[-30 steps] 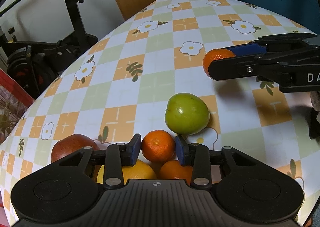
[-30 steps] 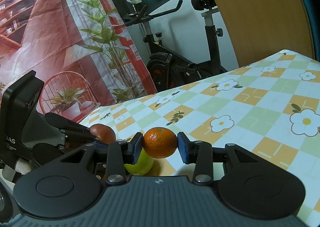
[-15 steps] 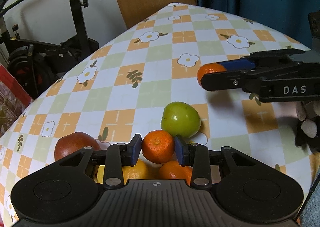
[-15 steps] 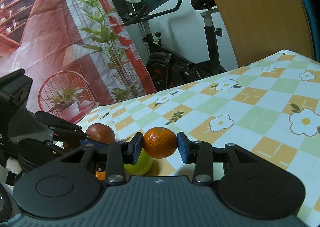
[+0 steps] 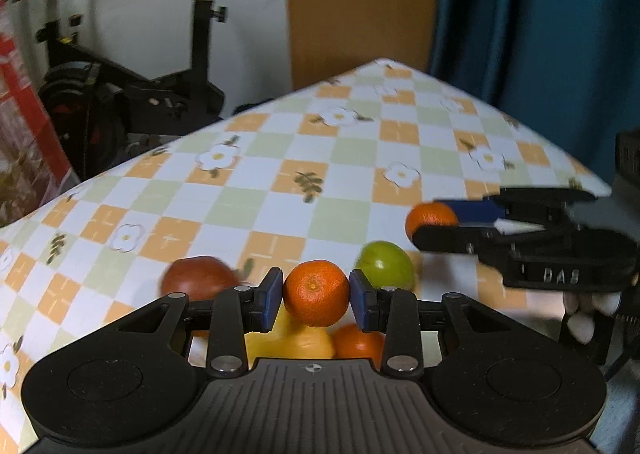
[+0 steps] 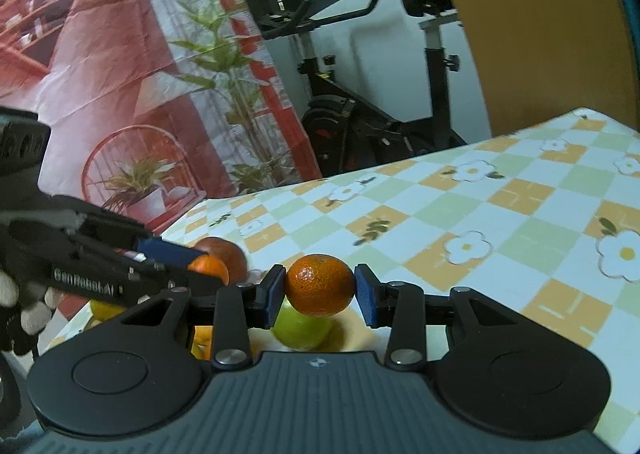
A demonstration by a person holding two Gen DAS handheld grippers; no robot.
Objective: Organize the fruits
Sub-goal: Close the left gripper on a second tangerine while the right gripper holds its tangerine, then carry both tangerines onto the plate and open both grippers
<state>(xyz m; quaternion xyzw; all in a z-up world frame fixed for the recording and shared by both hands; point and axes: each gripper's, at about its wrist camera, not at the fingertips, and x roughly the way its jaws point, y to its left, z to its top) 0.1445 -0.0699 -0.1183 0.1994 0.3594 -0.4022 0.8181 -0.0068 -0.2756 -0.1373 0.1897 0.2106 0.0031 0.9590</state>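
Because each carries one for sorting, the left tongs [image 5: 317, 298] pinch a tangerine [image 5: 317, 292] above the fruit pile [image 5: 304, 342], while the right tongs [image 6: 320, 290], at three o'clock, clamp another tangerine [image 6: 320, 284].

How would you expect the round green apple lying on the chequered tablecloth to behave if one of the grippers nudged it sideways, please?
The round green apple has no flat side showing, so it would probably roll rather than slide. Its skin looks smooth and glossy, so flat pads might slip off it. The chequered tablecloth looks flat with no rim in view, so a hard push could send it far.
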